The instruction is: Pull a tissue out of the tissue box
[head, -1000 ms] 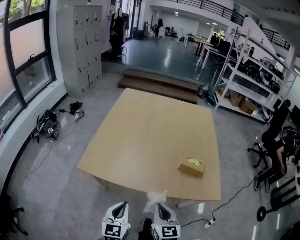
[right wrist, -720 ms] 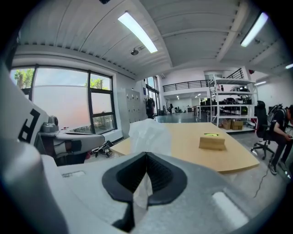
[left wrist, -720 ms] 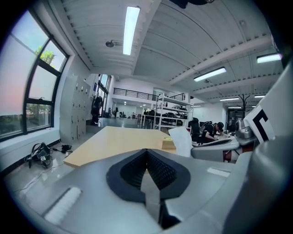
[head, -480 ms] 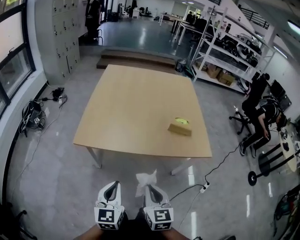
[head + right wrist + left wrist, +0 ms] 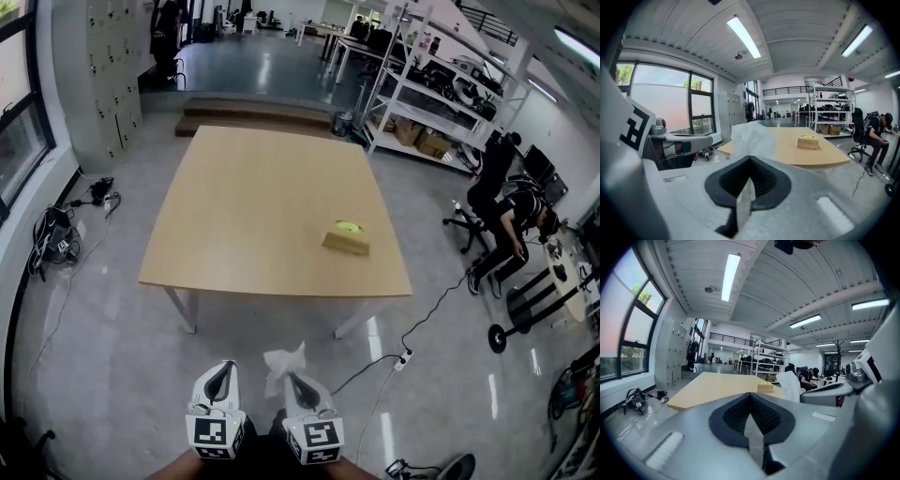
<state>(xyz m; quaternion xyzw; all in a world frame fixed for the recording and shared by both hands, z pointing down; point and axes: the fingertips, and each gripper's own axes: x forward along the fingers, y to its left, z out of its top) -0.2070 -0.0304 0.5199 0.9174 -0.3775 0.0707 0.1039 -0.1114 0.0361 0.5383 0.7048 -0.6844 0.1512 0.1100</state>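
The tan tissue box (image 5: 345, 241) with a yellow-green top lies near the right edge of the wooden table (image 5: 253, 206), far ahead of me. Both grippers hang low over the floor, well short of the table. My right gripper (image 5: 296, 382) is shut on a white tissue (image 5: 284, 360) that stands crumpled above its tips. In the right gripper view the tissue (image 5: 752, 137) rises from the shut jaws, with the box (image 5: 807, 141) beyond. My left gripper (image 5: 220, 376) sits beside it, shut and holding nothing. The left gripper view shows the box (image 5: 765, 386) and the tissue (image 5: 790, 386).
Grey lockers (image 5: 103, 84) stand at the back left and white shelving (image 5: 441, 103) at the back right. A person (image 5: 502, 220) bends over near office chairs on the right. A power strip and cable (image 5: 401, 358) lie on the floor, and bags (image 5: 52, 246) on the left.
The view has drawn back from the table, so the table and box now lie farther off. Both grippers and the held tissue stay low in the picture, side by side.
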